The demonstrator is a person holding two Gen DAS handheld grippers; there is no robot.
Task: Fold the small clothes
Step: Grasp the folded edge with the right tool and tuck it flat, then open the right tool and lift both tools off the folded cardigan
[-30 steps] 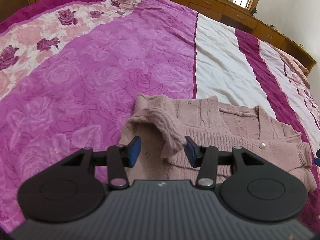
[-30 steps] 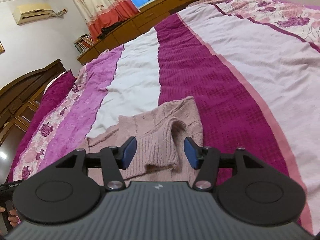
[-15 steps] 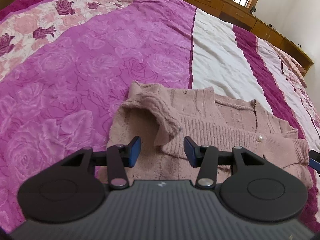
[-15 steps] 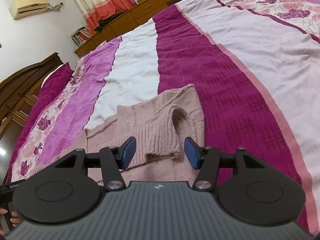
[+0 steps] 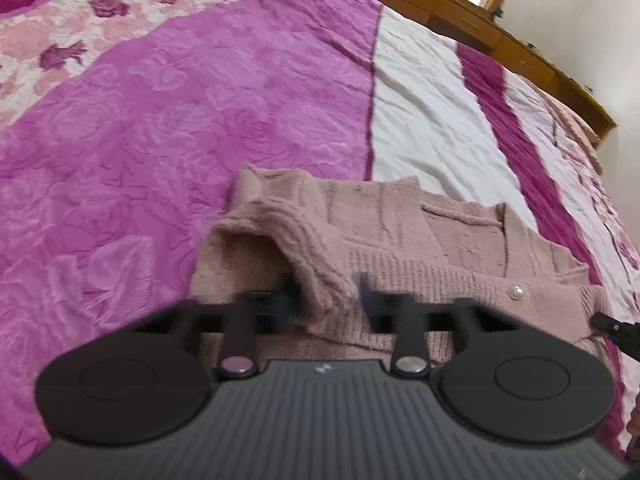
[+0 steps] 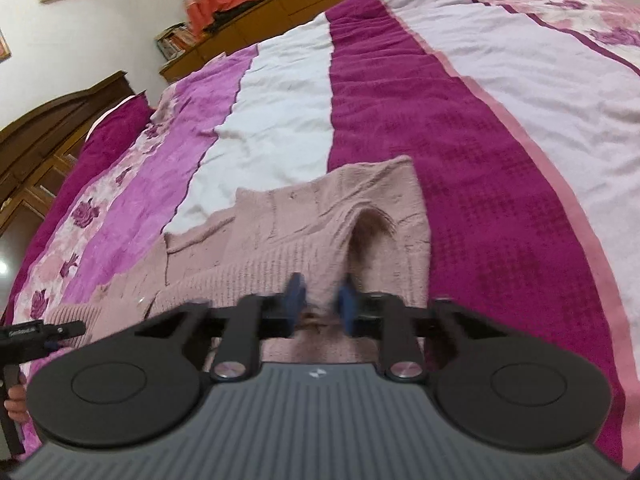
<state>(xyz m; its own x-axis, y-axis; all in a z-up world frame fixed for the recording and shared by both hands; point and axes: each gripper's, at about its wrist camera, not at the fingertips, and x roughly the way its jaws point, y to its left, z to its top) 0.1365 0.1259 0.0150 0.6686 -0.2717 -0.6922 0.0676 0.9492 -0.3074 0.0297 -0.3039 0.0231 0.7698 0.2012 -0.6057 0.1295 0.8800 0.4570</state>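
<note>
While my left gripper [image 5: 326, 304] and right gripper [image 6: 320, 302] are closing on the pink cardigan [image 5: 400, 248] sleeve cuffs, fabric between their fingers, body folds look undone.

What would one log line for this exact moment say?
stage: gripping | left gripper: closing on pink cardigan sleeve cuff | right gripper: closing on other cuff | surface: striped bedspread

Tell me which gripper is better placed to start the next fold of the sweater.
Neither clearly: the left gripper and the right gripper, its jaws closing, each have a raised fold at one end of the sweater between the jaws, so lifting both together looks best.
</note>
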